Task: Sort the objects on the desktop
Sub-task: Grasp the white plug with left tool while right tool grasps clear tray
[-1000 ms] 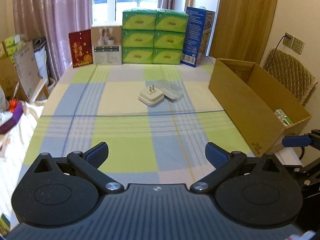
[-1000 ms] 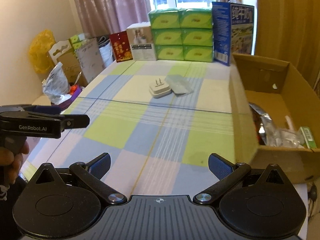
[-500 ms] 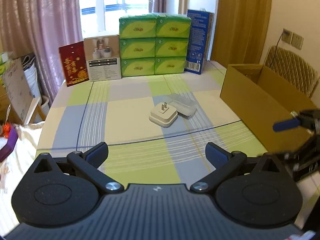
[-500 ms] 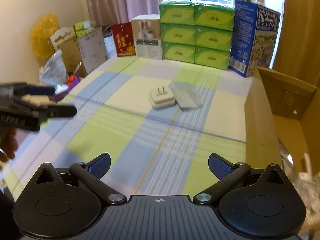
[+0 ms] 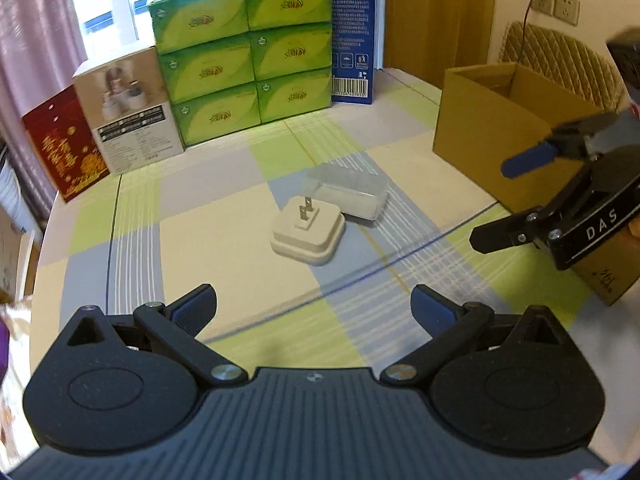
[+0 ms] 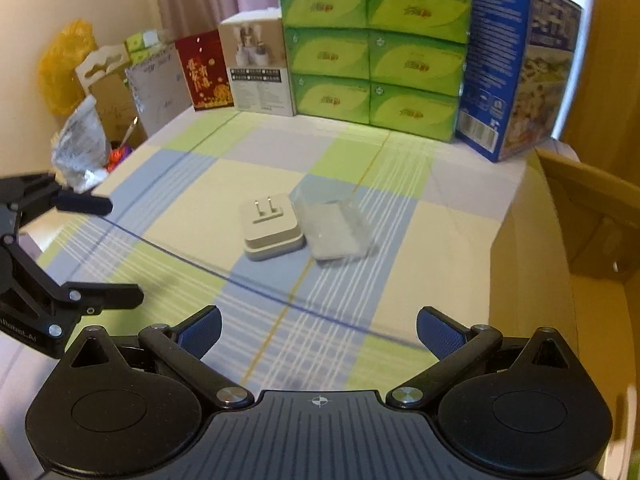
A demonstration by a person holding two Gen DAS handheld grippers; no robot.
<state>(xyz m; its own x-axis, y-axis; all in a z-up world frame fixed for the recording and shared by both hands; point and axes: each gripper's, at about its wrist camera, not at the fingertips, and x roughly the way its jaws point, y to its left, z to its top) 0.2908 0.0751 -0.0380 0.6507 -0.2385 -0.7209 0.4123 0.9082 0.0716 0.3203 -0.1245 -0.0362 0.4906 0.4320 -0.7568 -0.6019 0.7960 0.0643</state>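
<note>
Here, white charger (image 5: pixel 307 232) flat, prongs (image 5: pixel 306 209) upward.

The white plug adapter (image 5: pixel 307 232) at the table's centre looks like smooth, matt plastic with two bare metal prongs, and the lidded box (image 5: pixel 347 193) touching it at about two o'clock is clear, faintly frosted plastic. Under them lies a checked tablecloth (image 5: pixel 208 236) of matt woven cloth, while the cardboard box (image 5: pixel 492 136) at three o'clock is plain brown, dull paperboard. The tissue packs (image 5: pixel 248 56) stacked at twelve o'clock wear glossy green plastic wrap, and both grippers show matt, finely grained black plastic with ribbed blue pads (image 5: pixel 434 307).
</note>
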